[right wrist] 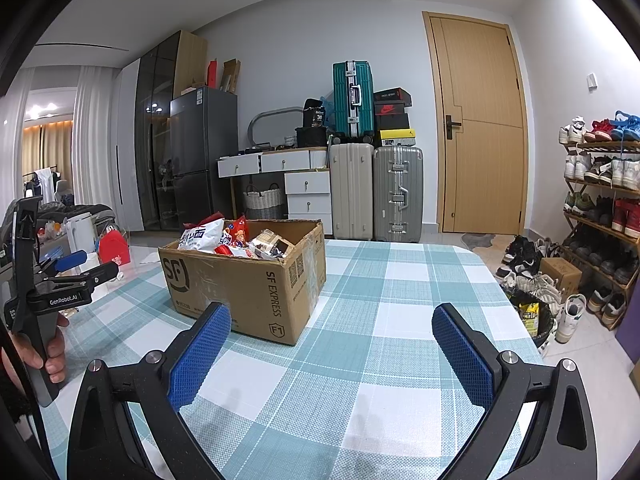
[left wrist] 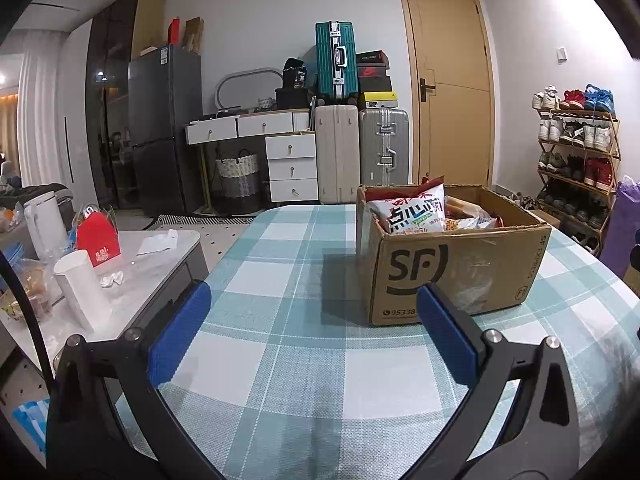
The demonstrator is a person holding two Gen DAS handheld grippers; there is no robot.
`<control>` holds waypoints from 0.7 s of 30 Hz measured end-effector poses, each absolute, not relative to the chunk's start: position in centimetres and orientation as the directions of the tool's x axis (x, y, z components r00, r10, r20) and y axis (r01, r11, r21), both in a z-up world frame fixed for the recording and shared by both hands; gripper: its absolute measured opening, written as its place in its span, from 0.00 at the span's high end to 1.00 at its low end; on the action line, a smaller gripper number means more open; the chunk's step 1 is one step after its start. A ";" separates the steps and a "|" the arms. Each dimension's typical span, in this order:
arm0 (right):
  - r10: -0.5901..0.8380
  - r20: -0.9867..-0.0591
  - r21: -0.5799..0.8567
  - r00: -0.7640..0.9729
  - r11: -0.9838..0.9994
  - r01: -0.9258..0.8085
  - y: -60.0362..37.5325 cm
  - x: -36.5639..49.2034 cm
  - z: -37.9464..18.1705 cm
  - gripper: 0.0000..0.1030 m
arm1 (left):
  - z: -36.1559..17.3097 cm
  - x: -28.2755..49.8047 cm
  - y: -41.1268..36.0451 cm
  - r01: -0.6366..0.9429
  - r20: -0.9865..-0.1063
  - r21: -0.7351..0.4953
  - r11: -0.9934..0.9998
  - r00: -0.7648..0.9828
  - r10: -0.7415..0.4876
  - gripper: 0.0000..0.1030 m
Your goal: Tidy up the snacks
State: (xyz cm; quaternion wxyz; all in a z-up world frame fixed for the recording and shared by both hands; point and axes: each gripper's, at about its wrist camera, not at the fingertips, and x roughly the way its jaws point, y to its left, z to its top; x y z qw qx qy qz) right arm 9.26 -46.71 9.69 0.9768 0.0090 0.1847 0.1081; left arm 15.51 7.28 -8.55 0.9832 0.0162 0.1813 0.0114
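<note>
Left hand-held gripper (left wrist: pixel 312 340) hovers low over the desk (left wrist: pixel 280 360), a surface under a teal-and-white checked woven cloth, with its blue-padded jaws spread wide and nothing between them. From the right wrist view the same tool shows at the far left, held in a person's hand (right wrist: pixel 48 352), to the left of the box.

Ahead of it, and a little to its right, stands the brown corrugated cardboard shipping box (left wrist: pixel 452 264) with black courier lettering, its top flaps open, resting flat on the cloth. All the snacks lie inside it. At the box's left end a white crinkly plastic snack bag (left wrist: pixel 412 210) with bold printed characters stands upright and pokes above the rim; to its right, lower in the box, sit smaller red and orange foil packets (right wrist: pixel 236 234), heaped loosely.

Right hand-held gripper (right wrist: pixel 332 344) sits to the right of the box, near its front corner, jaws likewise wide apart and empty.

The bags look light, air-puffed and slippery, with brittle contents, so a hard squeeze on the belly would likely crush what is inside. The sealed top seam of the white bag, standing clear of the rim, seems the safest place to pinch, lifting straight up.
</note>
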 end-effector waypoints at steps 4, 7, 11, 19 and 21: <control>0.213 -0.359 0.056 0.909 0.977 -0.207 -46.7 9.3 9.7 0.00 | -8.5 15.5 7.3 -0.017 -0.355 0.036 0.999 0.935 0.029 0.00; 0.214 -0.359 0.057 0.908 0.976 -0.208 -46.8 9.3 9.7 0.00 | -8.6 15.5 7.4 -0.019 -0.355 0.035 0.999 0.934 0.031 0.00; 0.214 -0.359 0.056 0.908 0.976 -0.208 -46.8 9.3 9.7 0.00 | -8.6 15.5 7.4 -0.020 -0.354 0.037 0.999 0.935 0.032 0.00; 0.215 -0.359 0.057 0.908 0.976 -0.208 -46.8 9.3 9.7 0.00 | -8.4 15.0 7.6 -0.019 -0.345 0.039 0.999 0.938 0.031 0.00; 0.214 -0.359 0.056 0.908 0.976 -0.208 -46.7 9.3 9.7 0.00 | -8.4 15.0 7.4 -0.018 -0.343 0.043 0.999 0.939 0.031 0.00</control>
